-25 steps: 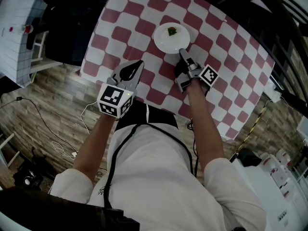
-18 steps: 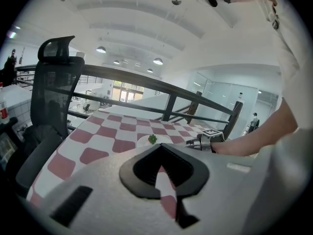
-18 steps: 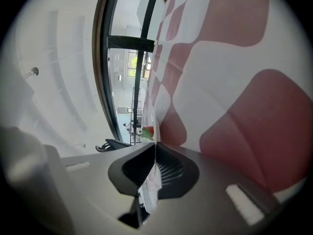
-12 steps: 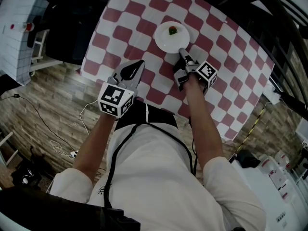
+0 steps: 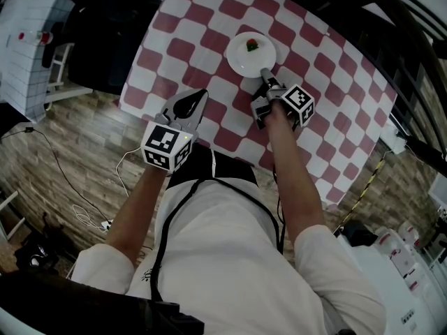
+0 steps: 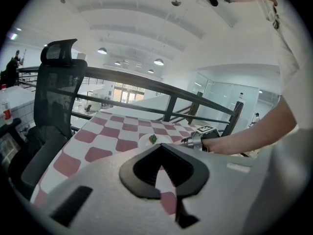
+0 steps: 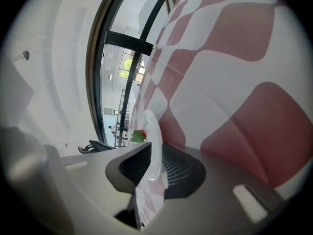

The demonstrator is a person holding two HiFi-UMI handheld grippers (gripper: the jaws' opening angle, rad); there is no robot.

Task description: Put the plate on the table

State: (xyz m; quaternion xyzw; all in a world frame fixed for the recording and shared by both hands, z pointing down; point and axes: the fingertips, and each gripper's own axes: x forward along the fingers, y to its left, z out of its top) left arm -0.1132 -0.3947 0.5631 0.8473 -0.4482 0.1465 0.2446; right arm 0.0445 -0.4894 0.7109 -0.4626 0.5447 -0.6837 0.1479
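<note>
R tongs (image 7: pixel 155 148) just now wider, ajar round plate (image 7: pixel 152 129) rim; L tongs (image 6: pixel 161 145) closed.

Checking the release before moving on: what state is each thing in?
plate, resting flat on the table, food on top
right claw, jaws have just been opening, plate rim loose between them
left claw, shut, empty, apart from the plate

Your right gripper (image 5: pixel 265 74) reaches over the table (image 5: pixel 209 19), which carries a red-and-white checked cloth. Its jaws have just been opening, with the near rim of the white plate (image 5: pixel 239 61) at their tips. A small red-and-green food piece (image 5: pixel 251 45) lies on the plate, beyond those tips. Your left gripper (image 5: pixel 203 93) hovers to the left of the right gripper, well apart from the plate.
</note>
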